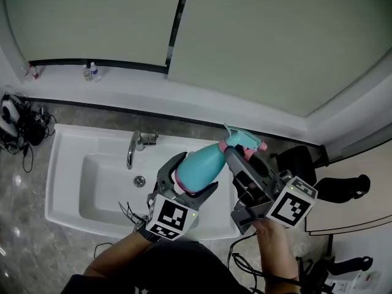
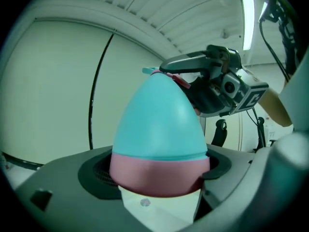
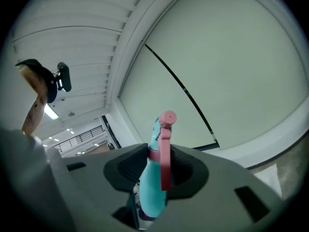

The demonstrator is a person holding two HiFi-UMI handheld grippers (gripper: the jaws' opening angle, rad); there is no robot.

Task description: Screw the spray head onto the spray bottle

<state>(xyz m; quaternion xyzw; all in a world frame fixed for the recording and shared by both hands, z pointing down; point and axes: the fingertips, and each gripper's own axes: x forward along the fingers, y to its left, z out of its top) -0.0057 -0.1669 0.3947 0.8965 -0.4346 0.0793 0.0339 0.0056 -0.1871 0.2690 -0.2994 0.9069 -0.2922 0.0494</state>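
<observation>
Aloft, spray bottle (image 1: 201,165), spray head (image 1: 240,141), sink (image 1: 64,176) below

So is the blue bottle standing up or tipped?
Tipped: the bottle slants sideways in the air, its pink base in the left tongs, its spray head in the right tongs.

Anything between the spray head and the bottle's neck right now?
Nothing visible. The spray head, in the right gripper, meets the top of the bottle held by the left gripper. The neck itself cannot be seen.
</observation>
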